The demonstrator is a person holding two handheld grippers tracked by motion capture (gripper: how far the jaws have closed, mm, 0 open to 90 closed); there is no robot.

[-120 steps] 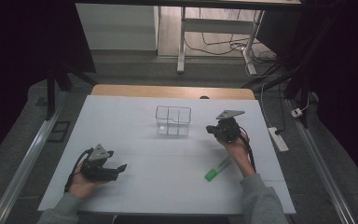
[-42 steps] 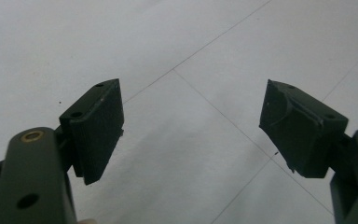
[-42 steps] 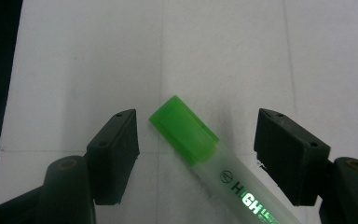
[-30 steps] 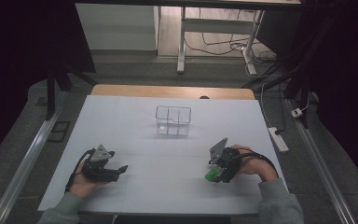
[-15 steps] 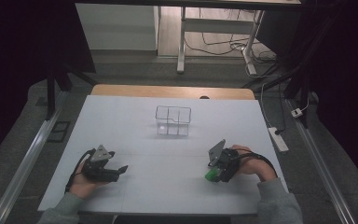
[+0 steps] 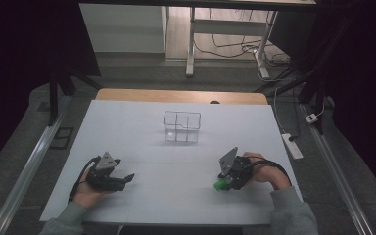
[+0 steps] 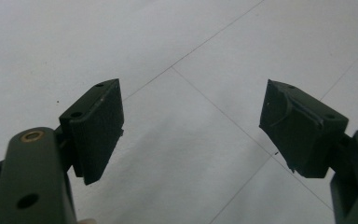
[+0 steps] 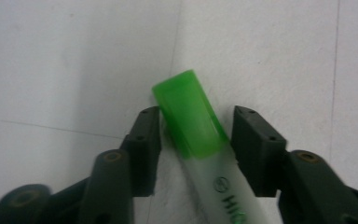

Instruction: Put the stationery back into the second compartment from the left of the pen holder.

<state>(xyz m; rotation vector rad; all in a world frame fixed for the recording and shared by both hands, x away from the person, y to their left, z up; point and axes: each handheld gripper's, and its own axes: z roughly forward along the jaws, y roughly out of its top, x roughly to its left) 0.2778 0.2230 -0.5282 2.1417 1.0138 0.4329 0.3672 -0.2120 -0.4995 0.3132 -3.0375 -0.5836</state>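
A green-capped highlighter (image 6: 219, 186) lies on the white table (image 6: 142, 147) at the front right. My right gripper (image 6: 224, 180) is lowered over its cap end. In the right gripper view the green cap (image 8: 189, 116) lies slantwise between the jaws of the right gripper (image 8: 196, 120), which have just been closing. The left pad is at the cap's edge and a thin gap remains on the right. My left gripper (image 6: 126, 179) rests at the front left, and in the left gripper view its jaws (image 7: 191, 116) stand wide open over bare table.
A clear box with compartments (image 6: 181, 126) stands at the middle of the table towards the back. A wooden strip (image 6: 176, 95) runs along the far edge. A power strip (image 6: 292, 146) lies on the floor off the right side.
The right gripper's jaws have drawn in around the highlighter's cap. Both hands have stayed in place, and the left gripper is unchanged.
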